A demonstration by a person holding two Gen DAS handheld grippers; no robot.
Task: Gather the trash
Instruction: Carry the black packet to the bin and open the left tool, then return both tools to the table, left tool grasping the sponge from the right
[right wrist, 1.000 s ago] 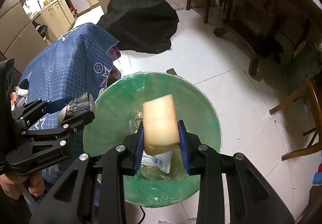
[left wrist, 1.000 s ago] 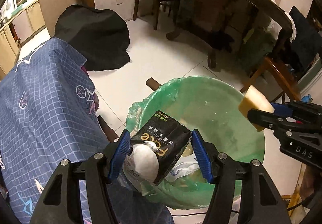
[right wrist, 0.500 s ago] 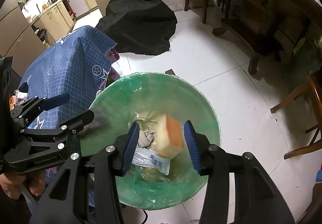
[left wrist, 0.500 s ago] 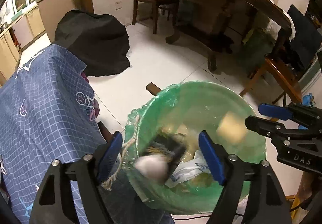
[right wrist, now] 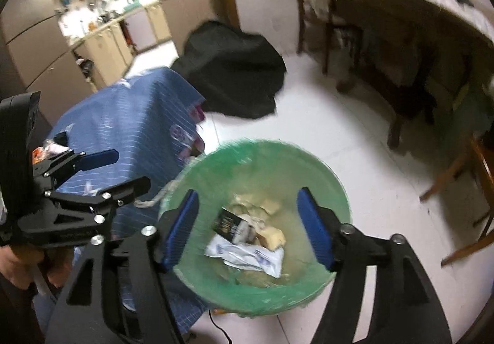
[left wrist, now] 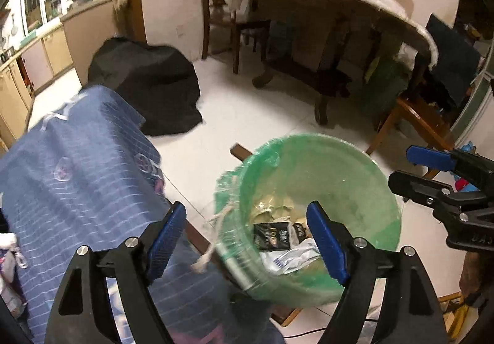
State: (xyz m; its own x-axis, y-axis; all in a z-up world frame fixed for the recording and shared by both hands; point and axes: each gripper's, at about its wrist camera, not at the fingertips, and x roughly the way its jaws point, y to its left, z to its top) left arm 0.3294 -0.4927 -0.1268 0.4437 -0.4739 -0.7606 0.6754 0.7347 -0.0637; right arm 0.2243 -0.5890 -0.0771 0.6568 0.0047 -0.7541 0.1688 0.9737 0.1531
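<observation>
Both claws over bin [left wrist: 355, 165] to drop trash. Left claw [left wrist: 247, 239] wide, empty. Right claw [right wrist: 247, 226] just opened, empty. Black packet [right wrist: 228, 225], sponge [right wrist: 271, 236] lie in bin atop white wrapper [right wrist: 247, 254].

Right gripper [right wrist: 247, 226] hung over the green-lined bin [right wrist: 321, 168], its jaws just having opened, nothing between the blue pads. In the bin lay a black packet [right wrist: 227, 225], a yellowish sponge [right wrist: 273, 236] and a white printed wrapper [right wrist: 247, 256]. Left gripper [right wrist: 123, 171] stood open at left, above the blue grid cloth [right wrist: 132, 115]. A black heap [right wrist: 231, 69] lay on the white floor behind.
</observation>
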